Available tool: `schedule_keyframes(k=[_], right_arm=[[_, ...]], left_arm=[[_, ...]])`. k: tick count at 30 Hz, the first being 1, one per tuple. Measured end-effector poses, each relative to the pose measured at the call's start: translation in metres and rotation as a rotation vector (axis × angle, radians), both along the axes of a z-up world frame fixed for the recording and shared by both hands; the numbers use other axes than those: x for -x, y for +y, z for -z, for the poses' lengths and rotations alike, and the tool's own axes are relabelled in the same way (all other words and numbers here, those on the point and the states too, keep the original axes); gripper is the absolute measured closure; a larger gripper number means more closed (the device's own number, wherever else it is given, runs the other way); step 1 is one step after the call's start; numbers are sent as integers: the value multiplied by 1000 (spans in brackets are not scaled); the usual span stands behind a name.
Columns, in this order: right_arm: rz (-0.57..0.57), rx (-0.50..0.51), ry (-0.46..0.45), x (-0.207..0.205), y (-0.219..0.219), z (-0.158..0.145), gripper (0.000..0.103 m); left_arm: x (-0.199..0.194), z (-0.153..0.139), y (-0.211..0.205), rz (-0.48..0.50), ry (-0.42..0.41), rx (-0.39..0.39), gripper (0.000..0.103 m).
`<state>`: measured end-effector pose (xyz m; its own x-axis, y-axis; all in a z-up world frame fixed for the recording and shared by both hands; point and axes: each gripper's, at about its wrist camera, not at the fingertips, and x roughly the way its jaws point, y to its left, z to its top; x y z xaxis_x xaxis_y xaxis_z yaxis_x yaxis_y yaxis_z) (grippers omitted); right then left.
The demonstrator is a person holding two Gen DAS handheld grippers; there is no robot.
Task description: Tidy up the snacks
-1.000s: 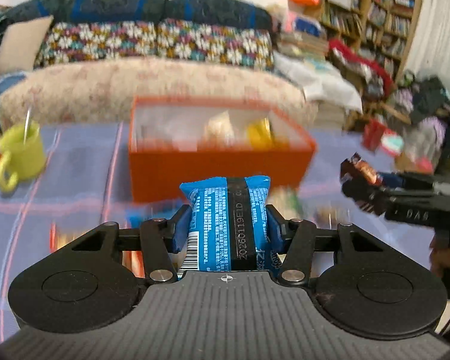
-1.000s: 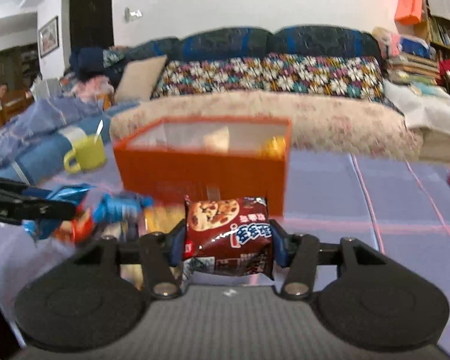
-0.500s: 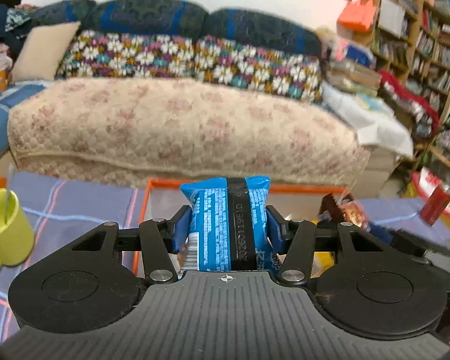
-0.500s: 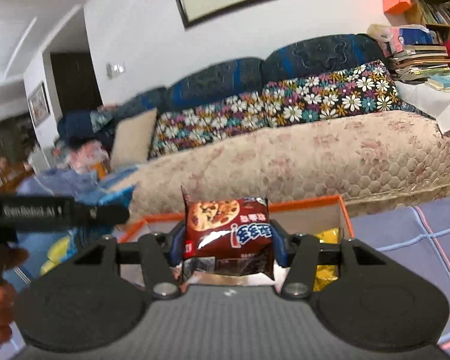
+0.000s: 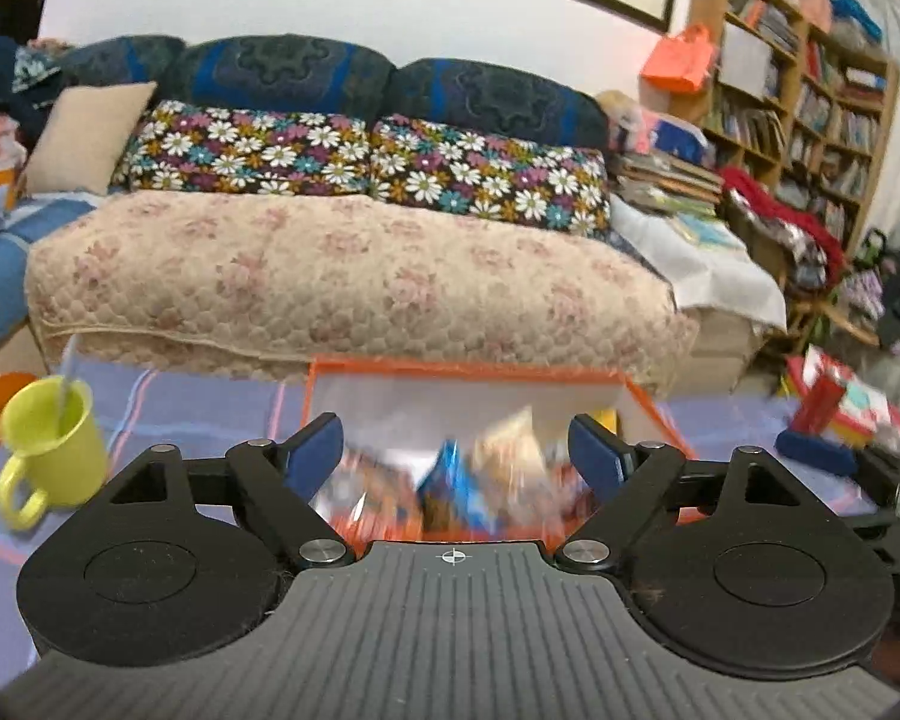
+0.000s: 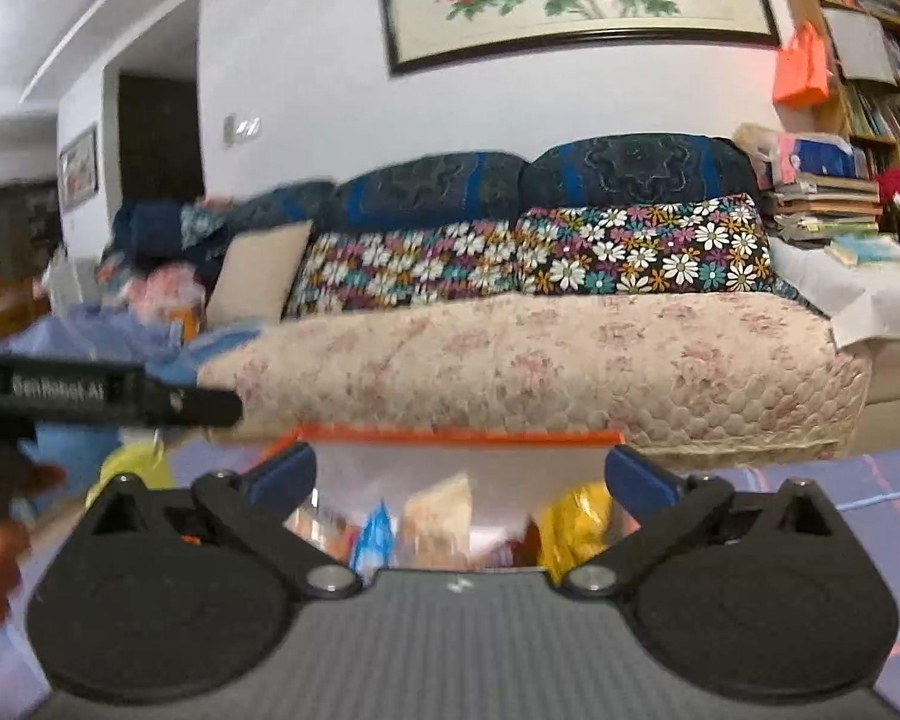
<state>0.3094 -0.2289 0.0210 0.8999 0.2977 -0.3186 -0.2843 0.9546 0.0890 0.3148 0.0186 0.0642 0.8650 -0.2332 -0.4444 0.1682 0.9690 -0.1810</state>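
Observation:
An orange box [image 5: 468, 367] with a pale lining stands on the purple tablecloth, also in the right wrist view [image 6: 456, 435]. My left gripper [image 5: 456, 450] is open and empty above it. A blue snack packet [image 5: 450, 489] lies blurred inside with other packets. My right gripper [image 6: 459, 474] is open and empty over the same box. A blue packet [image 6: 373, 531], a beige packet [image 6: 441, 510] and a yellow packet [image 6: 567, 525] show below it. The left gripper's body [image 6: 114, 399] shows at the left of the right wrist view.
A yellow-green mug [image 5: 54, 447] with a spoon stands left of the box. A sofa [image 5: 342, 276] with floral cushions runs behind the table. Bookshelves [image 5: 810, 102] and clutter fill the right side. A red carton [image 5: 822, 402] sits at the right.
Both grippers opened over the box. The blue packet left the left gripper and the red cookie packet left the right one; both dropped into the box.

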Motion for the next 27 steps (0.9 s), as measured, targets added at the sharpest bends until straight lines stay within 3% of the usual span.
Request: schedule_keyframes(k=[4,8,11,13,15,17,21,24,27], right_arm=[[-16,64,110,57,-19,40,0],[-25,-71,264,99,-50,74,0],[-5,-82,274,118,-66,86,0],[40,-49,284,121,-75,92,0],[72,-85,307,119,-82,94,0],[59,-158,322,117,-85,94,0],[17,-157,330,106,-71,90,0],[-24,-113,336,102,-57,91,0],[-40,-86,331,100,-52,89,0]], left_arm=[[72,42,13,-20,56,-29,55],[132,78,26,-35,89,-117,55],[153,99,36,-95,92,-211,57],[149,104,43,-138,108,-240,59],[139,103,52,-157,125,-201,57],[127,100,58,-183,141,-168,49],[92,94,66,-273,180,-216,52],[67,92,92,-378,247,-132,61],[49,93,115,-432,216,-59,60]])
